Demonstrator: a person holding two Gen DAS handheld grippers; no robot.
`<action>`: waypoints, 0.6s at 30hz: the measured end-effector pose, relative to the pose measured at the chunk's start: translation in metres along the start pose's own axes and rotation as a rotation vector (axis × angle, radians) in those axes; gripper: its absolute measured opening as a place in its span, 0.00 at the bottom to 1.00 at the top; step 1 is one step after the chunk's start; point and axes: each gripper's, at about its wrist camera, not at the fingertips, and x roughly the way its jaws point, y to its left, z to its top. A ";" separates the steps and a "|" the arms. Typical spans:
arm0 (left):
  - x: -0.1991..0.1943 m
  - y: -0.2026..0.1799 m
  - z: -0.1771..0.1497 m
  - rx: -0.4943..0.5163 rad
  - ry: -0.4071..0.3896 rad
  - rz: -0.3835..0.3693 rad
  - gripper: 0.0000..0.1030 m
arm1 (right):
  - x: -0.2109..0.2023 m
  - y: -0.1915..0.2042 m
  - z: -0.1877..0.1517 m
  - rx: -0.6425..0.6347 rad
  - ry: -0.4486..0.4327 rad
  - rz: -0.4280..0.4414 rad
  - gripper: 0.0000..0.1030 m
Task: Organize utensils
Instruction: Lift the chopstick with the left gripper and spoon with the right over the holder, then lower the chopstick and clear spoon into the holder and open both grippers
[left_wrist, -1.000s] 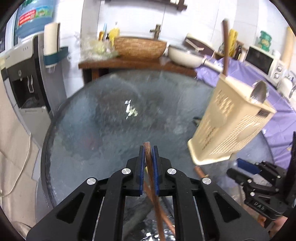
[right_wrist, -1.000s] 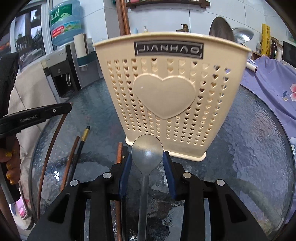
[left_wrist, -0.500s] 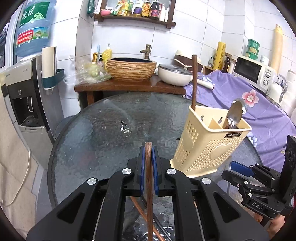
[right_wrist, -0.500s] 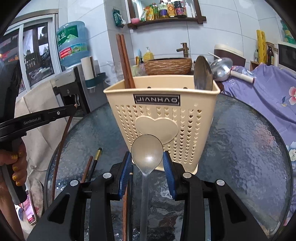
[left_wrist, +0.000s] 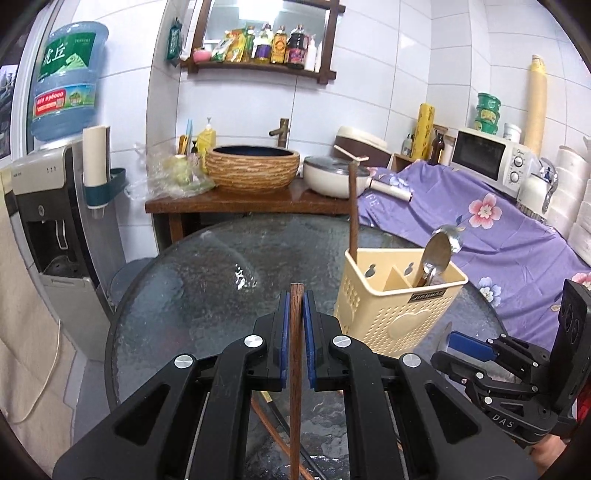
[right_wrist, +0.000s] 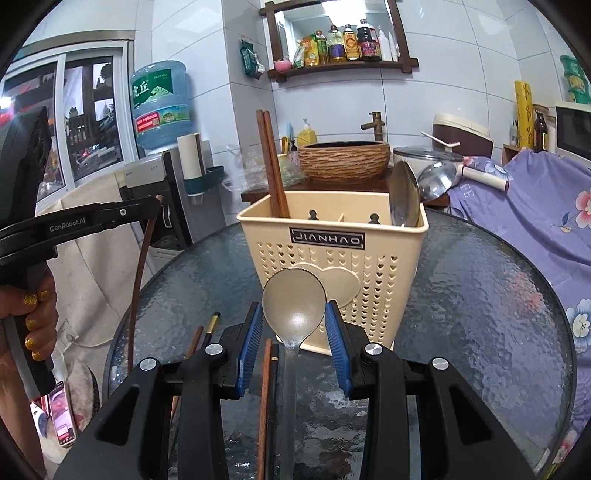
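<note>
Left gripper (left_wrist: 294, 334): blue pads pressed onto one brown wooden chopstick (left_wrist: 295, 376), held upright with its top just above the pads and its lower length hanging toward the glass table (left_wrist: 177, 295). In hand, not yet stowed.

Right gripper (right_wrist: 294, 343): pads set wide on either side of a steel spoon (right_wrist: 293, 306). The bowl stands above the pads and the handle runs down between the fingers; whether the pads truly bear on the spoon cannot be told, though it looks carried rather than lying flat. Not yet stowed.

Loose items on the table, just under the right gripper: a brown chopstick (right_wrist: 264, 402), a dark chopstick (right_wrist: 272, 369) beside it, a gold-tipped black chopstick (right_wrist: 209, 330) and another brown one (right_wrist: 195, 341) to the left. All still to be collected.

Cream plastic utensil caddy (right_wrist: 332, 258), marked JIANHAO, upright near the table's middle, just beyond both grippers. Left compartment: a pair of brown chopsticks (right_wrist: 271, 166) standing on end. Right compartment: spoons (right_wrist: 404, 197), bowls up. These are done.

Assessment: roughly midway. Some pieces filed by type, two in transit, at least four left on the glass.

Background: basin, pot, microwave, water dispenser; not part of the lot.
</note>
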 end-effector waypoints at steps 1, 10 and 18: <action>-0.002 -0.001 0.001 0.000 -0.005 -0.002 0.08 | -0.003 0.000 0.001 0.002 -0.010 0.007 0.33; -0.023 -0.010 0.023 0.001 -0.055 -0.069 0.08 | -0.015 -0.001 0.018 0.016 -0.062 0.062 0.33; -0.040 -0.029 0.051 0.037 -0.110 -0.126 0.06 | -0.024 -0.005 0.044 0.006 -0.121 0.094 0.33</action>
